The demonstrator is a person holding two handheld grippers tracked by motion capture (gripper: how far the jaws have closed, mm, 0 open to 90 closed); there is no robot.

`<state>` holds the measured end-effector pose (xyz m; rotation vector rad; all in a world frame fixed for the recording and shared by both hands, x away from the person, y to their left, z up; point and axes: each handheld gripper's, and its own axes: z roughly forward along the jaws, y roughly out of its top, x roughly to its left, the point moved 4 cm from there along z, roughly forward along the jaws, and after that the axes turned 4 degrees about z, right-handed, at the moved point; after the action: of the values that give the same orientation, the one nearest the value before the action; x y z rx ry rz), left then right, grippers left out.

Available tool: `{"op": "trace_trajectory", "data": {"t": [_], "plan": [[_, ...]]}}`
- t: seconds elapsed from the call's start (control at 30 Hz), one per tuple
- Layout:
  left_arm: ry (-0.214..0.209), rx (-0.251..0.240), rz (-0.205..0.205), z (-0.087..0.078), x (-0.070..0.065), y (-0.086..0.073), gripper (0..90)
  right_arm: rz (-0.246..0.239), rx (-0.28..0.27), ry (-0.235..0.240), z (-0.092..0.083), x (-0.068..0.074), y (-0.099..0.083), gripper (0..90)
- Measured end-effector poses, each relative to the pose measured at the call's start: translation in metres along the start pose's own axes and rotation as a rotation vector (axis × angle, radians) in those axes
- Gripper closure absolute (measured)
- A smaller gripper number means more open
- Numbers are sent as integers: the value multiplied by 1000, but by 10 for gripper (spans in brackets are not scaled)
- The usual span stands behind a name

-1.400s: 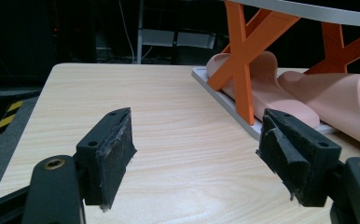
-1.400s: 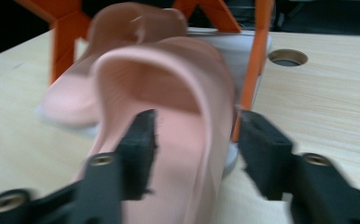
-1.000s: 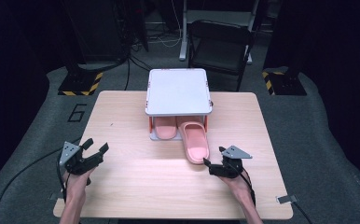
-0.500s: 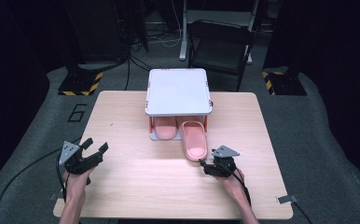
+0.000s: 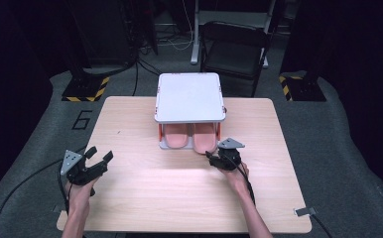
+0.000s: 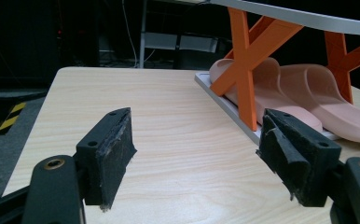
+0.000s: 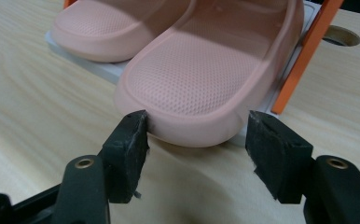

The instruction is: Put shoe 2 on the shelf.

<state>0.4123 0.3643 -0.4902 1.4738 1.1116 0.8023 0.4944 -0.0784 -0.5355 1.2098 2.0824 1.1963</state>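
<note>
Two pink slippers (image 7: 201,79) sit side by side on the rack (image 5: 189,96) (bench's far middle). Right gripper (image 7: 197,140) jaws, just closing, flank one heel without gripping; left gripper (image 5: 96,161) jaws gape empty near the bench's left edge.

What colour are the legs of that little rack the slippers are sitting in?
Orange; the rack's crossed legs show best in the left gripper view.
</note>
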Motion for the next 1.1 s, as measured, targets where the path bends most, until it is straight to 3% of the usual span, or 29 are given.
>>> {"op": "trace_trajectory", "data": {"t": [0.23,0.6,0.67,0.77,0.9,0.97,1.03,1.1], "plan": [[3,8,-5,0,2,-2,259,19,6,-24,17,-2,10,365],[3,9,-10,0,3,-3,259,51,-25,-70,26,-2,12,338],[7,1,-14,1,3,-3,259,37,-11,-63,26,-3,12,331],[3,9,-12,0,4,-3,259,54,-14,-62,26,-3,12,321],[3,6,-12,0,4,-3,259,69,-43,-29,10,-4,12,225],[8,3,-14,0,4,-3,259,86,-85,-16,-5,-5,12,191],[10,4,-13,0,5,-3,259,73,-124,3,-22,-8,10,174],[9,8,-13,0,5,-3,259,73,-164,-18,-40,-11,7,164]]}}
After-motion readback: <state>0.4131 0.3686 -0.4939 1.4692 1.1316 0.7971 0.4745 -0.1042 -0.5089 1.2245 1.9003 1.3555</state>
